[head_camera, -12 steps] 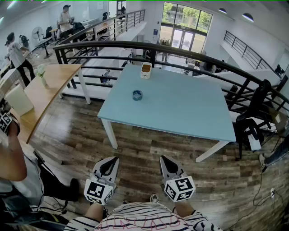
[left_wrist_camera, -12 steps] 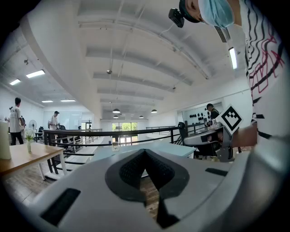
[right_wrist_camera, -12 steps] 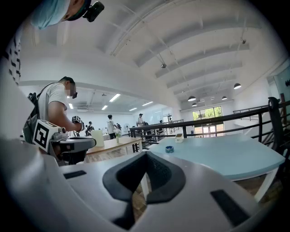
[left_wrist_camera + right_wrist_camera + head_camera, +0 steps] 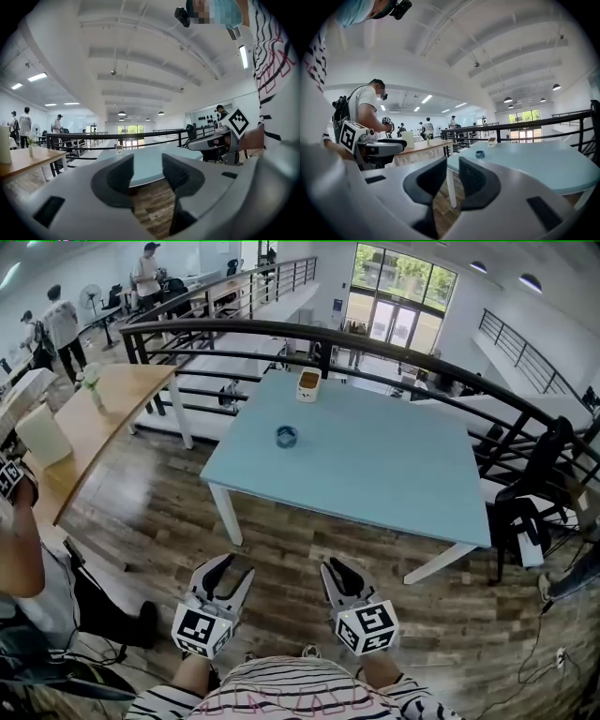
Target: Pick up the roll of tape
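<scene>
Count of things on the pale blue rectangular bench (image 4: 394, 474): two. One small blue roll of tape (image 4: 286, 436), a ring lying flat, sits left of the bench's middle, in the upper centre of the head view. One white boxy container with an orange-brown face (image 4: 307, 385) stands near the far edge, above the roll in the frame and well apart from it. The bench top is smooth and matte, on white slanted legs, over a floor of brown wood planks (image 4: 309, 540). A black metal railing (image 4: 394, 348) curves behind it.

Two hand-held grippers show at the bottom of the frame, each of grey plastic with a white marker cube. The left hand-held gripper (image 4: 232, 570) has its dark pads a moderate way apart, with nothing between them. The right hand-held gripper (image 4: 335, 567) shows only a narrow slit between its pads, also empty. Both hang over the floor, well short of the bench and the roll.
</scene>
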### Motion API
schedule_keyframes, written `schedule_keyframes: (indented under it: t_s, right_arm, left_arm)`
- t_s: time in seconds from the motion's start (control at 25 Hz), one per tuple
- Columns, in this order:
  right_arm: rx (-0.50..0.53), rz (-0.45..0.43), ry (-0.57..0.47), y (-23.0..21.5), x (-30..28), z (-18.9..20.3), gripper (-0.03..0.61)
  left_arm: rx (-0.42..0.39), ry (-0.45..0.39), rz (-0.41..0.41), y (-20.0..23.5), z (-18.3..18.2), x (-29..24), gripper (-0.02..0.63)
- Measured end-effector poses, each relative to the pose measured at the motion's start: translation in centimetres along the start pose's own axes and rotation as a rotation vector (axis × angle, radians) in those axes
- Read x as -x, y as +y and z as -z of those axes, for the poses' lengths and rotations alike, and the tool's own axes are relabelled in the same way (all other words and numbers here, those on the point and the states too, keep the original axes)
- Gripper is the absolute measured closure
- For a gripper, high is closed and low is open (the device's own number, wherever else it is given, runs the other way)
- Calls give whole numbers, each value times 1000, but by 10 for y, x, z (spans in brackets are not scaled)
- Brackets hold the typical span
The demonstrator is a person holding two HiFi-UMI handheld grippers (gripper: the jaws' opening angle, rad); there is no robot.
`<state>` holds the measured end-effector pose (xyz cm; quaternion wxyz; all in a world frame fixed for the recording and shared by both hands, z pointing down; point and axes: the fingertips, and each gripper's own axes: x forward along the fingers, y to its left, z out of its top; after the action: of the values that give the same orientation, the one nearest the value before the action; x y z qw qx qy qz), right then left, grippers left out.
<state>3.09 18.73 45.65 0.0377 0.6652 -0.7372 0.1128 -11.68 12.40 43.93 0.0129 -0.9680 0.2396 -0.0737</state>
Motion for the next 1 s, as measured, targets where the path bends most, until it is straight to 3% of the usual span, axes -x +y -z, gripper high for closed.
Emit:
schedule_keyframes:
  t_s: [0.04, 0.08, 0.52, 0.76, 1.0]
  right_arm:
    - [6, -8, 7, -6, 0, 0, 465]
    - [14, -16, 15, -12, 0, 0, 377]
    - [61, -101, 56, -74, 5, 7, 371]
    - [34, -131, 42, -82, -11, 3, 371]
    - [32, -133, 40, -91, -44, -4, 370]
  left_arm:
    - [10, 6, -5, -3, 1, -5, 405]
    - [17, 12, -12, -6, 3, -9, 383]
    - [51, 49, -141, -43, 17, -39, 376]
    - [66, 64, -202, -28, 20, -39, 376]
    - [68, 53, -190, -1, 18, -68, 376]
